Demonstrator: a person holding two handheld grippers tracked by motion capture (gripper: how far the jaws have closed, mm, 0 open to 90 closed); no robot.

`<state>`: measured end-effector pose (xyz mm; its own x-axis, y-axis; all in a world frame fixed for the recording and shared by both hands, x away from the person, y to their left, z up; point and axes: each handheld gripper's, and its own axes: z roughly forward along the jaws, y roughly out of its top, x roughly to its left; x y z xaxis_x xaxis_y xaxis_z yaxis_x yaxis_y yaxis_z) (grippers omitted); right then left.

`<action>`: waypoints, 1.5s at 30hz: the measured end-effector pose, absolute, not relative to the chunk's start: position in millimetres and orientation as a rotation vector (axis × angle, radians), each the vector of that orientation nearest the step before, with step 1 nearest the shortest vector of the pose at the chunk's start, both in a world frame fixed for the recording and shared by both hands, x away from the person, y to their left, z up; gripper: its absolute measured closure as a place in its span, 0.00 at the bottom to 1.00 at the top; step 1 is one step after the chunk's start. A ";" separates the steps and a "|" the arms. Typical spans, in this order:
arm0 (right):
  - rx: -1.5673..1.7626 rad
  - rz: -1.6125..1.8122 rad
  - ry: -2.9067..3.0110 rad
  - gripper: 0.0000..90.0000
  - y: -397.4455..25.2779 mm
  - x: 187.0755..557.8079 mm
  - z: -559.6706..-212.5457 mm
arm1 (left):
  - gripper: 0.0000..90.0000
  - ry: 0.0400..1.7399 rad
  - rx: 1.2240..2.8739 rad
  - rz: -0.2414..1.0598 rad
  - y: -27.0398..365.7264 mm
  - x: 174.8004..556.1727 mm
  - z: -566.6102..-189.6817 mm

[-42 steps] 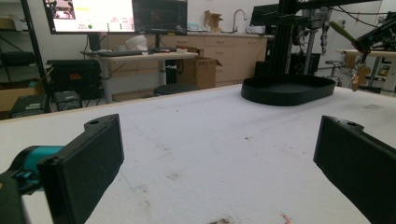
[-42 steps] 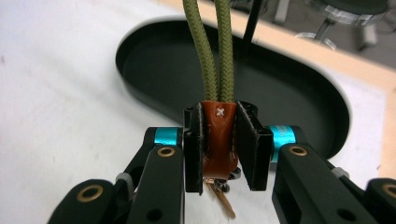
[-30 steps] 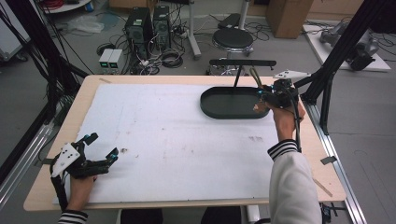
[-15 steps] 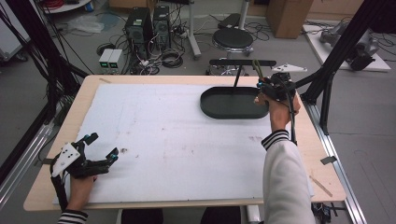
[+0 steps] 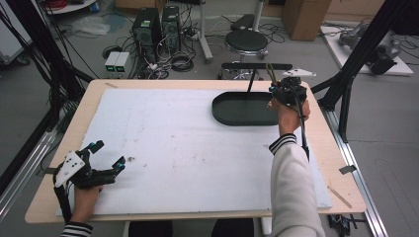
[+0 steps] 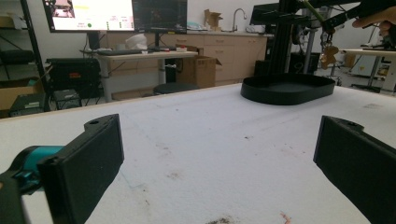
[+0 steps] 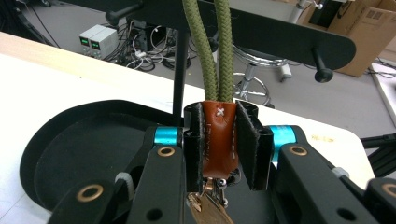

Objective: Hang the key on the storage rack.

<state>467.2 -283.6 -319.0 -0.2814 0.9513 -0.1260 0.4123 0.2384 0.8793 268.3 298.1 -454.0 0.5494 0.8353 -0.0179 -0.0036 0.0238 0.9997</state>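
Leather tab point(image 7: 218, 140): brown, stitched, on a doubled olive cord point(image 7: 210, 51), with metal keys hanging beneath; clamped between the right gripper's point(image 7: 220, 144) jaws.
Right gripper: raised at the tray's far right end, forearm stretched forward along the table's right side.
Tray point(image 5: 237, 109): black oval, on the white mat point(image 5: 173, 148).
Left gripper point(image 5: 106, 160): jaws spread wide, empty, resting low at the near-left corner.

High view: overhead, facing forward
Left gripper view: low, distant from black tray point(image 6: 287, 88)
Right gripper view: close above it
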 end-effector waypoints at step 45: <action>1.357 0.955 1.786 0.81 -281.9 494.5 -348.0 | 0.02 0.774 1.412 0.761 297.8 268.6 -453.8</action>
<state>494.5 -281.9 -348.0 -0.2161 0.9723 -0.0894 0.4653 0.1830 0.8660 268.6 297.8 -453.8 0.5507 0.8345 -0.0156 -0.0012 0.0195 0.9998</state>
